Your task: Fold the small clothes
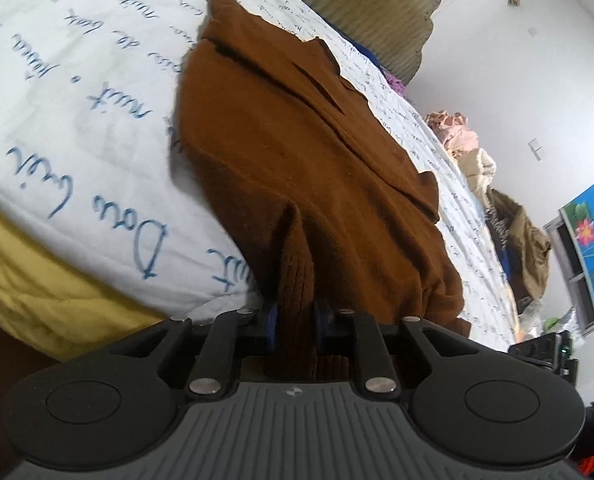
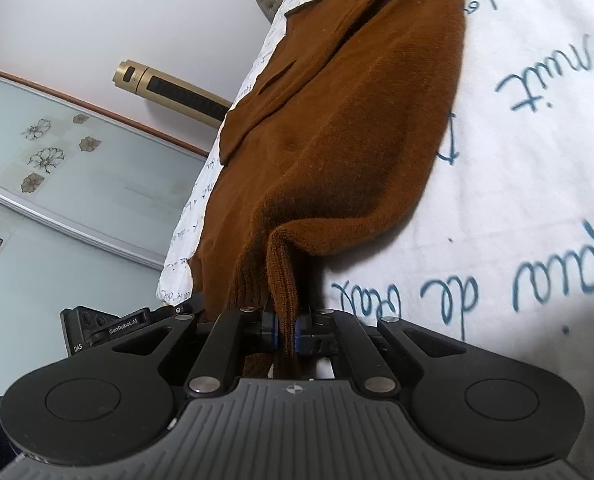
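Note:
A brown knit sweater (image 1: 297, 128) lies spread on a white bedcover with blue handwriting (image 1: 77, 80). My left gripper (image 1: 296, 320) is shut on the ribbed hem at one near corner and lifts it off the bed. My right gripper (image 2: 286, 330) is shut on the ribbed hem at the other near corner of the same sweater (image 2: 337, 120), which stretches away across the bedcover (image 2: 517, 200). The left gripper's body (image 2: 109, 330) shows at the left in the right wrist view.
A yellow quilt (image 1: 37, 288) lies under the bedcover's near edge. A pile of clothes (image 1: 489, 184) sits at the bed's far right side. A striped headboard cushion (image 1: 377, 8) is beyond the sweater. A gold standing air conditioner (image 2: 169, 92) and a glass wardrobe door (image 2: 57, 168) stand left.

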`<state>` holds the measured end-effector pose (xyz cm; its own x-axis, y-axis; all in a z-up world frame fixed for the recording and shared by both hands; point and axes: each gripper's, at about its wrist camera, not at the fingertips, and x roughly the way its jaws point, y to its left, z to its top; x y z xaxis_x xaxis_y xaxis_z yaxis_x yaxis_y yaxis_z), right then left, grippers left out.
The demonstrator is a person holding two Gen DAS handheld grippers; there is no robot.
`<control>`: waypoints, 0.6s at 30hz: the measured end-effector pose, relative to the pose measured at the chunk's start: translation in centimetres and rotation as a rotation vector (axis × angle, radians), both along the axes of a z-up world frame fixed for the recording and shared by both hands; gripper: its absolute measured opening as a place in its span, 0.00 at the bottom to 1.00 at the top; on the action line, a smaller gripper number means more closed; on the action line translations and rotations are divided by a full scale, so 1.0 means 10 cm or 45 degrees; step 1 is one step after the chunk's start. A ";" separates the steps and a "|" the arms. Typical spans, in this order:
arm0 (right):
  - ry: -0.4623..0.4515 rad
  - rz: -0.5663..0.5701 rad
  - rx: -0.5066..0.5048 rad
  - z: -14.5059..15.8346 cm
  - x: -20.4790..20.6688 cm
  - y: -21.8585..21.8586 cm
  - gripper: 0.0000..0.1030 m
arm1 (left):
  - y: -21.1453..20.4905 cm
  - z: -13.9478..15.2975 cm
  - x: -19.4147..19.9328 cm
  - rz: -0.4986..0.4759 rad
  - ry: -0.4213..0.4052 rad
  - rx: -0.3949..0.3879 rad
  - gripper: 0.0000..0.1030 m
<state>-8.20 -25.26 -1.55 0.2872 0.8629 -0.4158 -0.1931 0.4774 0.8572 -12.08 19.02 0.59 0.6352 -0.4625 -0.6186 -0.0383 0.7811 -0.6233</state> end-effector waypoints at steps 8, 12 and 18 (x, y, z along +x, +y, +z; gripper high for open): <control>-0.044 -0.013 -0.011 0.13 0.19 0.22 0.13 | -0.27 0.05 0.18 0.032 -0.073 0.123 0.17; -0.038 -0.043 -0.002 0.11 0.25 0.17 0.13 | -0.13 0.01 0.22 0.023 -0.052 0.032 0.17; 0.002 -0.039 -0.002 0.09 0.26 0.20 0.22 | -0.06 0.01 0.19 -0.096 -0.065 0.008 0.20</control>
